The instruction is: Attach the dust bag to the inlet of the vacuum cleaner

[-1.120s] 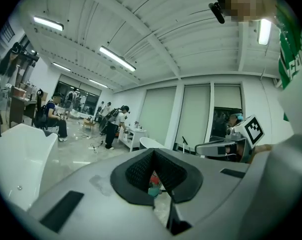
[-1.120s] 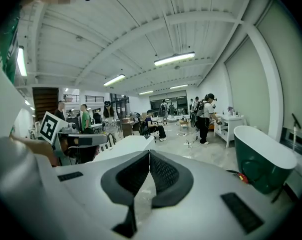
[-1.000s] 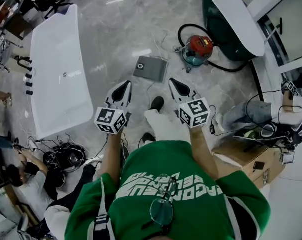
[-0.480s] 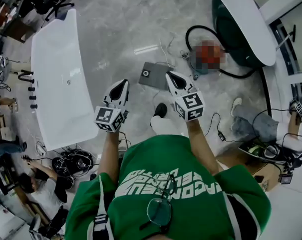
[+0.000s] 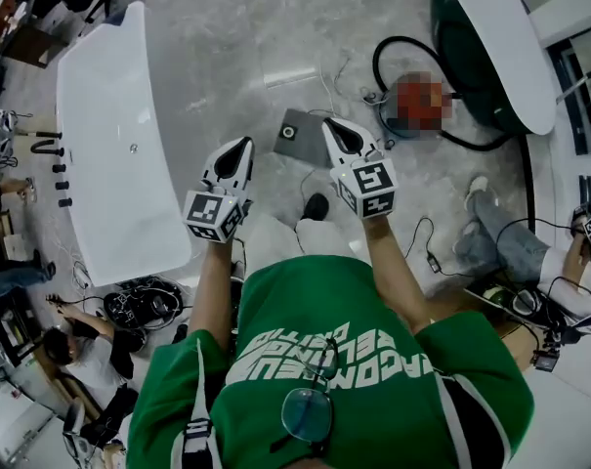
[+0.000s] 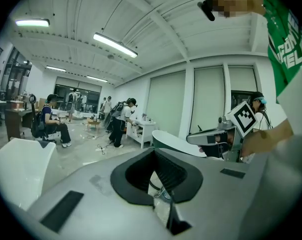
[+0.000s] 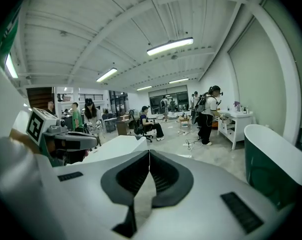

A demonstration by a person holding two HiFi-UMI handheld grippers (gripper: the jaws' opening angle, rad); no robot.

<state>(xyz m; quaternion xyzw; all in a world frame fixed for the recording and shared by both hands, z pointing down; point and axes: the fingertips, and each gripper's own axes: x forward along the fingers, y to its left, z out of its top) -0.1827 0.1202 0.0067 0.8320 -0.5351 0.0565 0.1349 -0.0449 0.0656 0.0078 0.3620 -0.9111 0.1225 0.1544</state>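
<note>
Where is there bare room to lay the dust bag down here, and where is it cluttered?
Free: the top of the white table, nearly bare, and the floor strip between that table and the dust bag. Crowded: around the vacuum cleaner, where its black hose loops, and the cable tangle off the table's near end.

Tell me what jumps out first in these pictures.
The person's green sweatshirt fills the bottom of the head view, with the left gripper and right gripper held out ahead, both shut and empty. Beyond them on the floor are the grey dust bag and, to its right, the red vacuum cleaner.
</note>
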